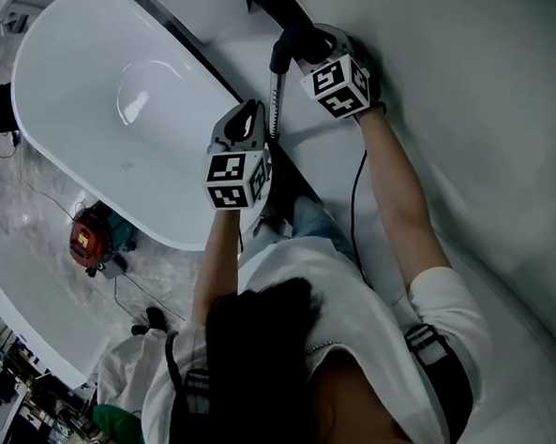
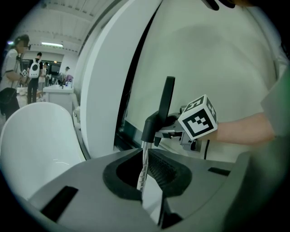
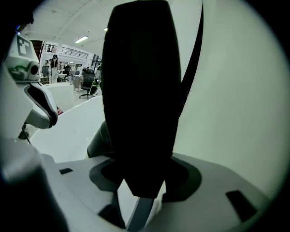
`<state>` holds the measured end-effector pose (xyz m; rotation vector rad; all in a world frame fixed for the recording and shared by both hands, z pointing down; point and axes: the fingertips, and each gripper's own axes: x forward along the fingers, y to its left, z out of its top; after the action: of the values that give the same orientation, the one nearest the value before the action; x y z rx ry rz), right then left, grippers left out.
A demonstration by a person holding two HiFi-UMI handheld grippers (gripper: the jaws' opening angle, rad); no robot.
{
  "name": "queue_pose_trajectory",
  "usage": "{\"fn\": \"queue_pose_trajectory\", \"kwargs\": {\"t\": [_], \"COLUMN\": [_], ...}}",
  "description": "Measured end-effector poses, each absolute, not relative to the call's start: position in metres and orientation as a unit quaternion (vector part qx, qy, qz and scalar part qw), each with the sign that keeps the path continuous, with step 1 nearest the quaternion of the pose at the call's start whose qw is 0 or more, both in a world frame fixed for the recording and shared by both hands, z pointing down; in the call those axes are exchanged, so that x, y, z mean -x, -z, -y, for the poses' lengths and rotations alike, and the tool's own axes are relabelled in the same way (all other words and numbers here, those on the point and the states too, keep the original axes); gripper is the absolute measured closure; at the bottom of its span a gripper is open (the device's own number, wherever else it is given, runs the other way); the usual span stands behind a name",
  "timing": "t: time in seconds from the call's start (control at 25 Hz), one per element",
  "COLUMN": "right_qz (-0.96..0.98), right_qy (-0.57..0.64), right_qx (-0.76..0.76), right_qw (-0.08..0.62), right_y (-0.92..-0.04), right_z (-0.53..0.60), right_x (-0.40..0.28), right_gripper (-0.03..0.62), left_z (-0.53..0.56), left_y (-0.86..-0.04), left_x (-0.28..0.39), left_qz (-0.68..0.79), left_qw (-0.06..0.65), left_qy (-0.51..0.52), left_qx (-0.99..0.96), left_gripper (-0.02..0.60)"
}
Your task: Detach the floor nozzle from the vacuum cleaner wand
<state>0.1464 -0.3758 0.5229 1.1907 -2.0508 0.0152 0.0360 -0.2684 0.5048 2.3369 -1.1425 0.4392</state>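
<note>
I am at the pulling-apart step. I think both ends are held, so next I should hold the wand steady and pull or twist the nozzle straight off it. There may be a catch to press first, but I can't see one.

Nearest me, in the middle of the head view, my left tongs (image 1: 256, 124) are squeezed tight on the thin silver wand (image 1: 273, 99). The wand runs up toward the top of the frame.

A bit farther up, my right tongs (image 1: 311, 45) are spread wide around the fat black nozzle (image 3: 140, 90). It fills the middle of the right gripper view. The pads look like they press its sides, so I'd say it is gripped. The nozzle is still joined to the wand's top end.

Farthest off, at the upper left, is a white tub (image 1: 72, 79).
</note>
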Motion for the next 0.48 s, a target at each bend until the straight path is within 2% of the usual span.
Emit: {"fn": "queue_pose_trajectory", "kwargs": {"t": [0.16,0.48], "right_qz": [0.801,0.801], "right_qy": [-0.008,-0.010], "right_qx": [-0.466,-0.465], "right_qw": [0.377,0.377], "right_y": [-0.524,-0.525], "right_z": [0.375,0.377], "right_x": [-0.147,-0.147], "right_gripper": [0.361,0.361], "left_z": [0.270,0.283], "left_y": [-0.515,-0.535], "left_x": [-0.043,-0.055], "left_qz": [0.396,0.365], "left_qw": [0.264,0.283], "left_qy": [-0.169,-0.182], "left_qx": [-0.863,-0.868], "left_gripper": [0.484,0.398]}}
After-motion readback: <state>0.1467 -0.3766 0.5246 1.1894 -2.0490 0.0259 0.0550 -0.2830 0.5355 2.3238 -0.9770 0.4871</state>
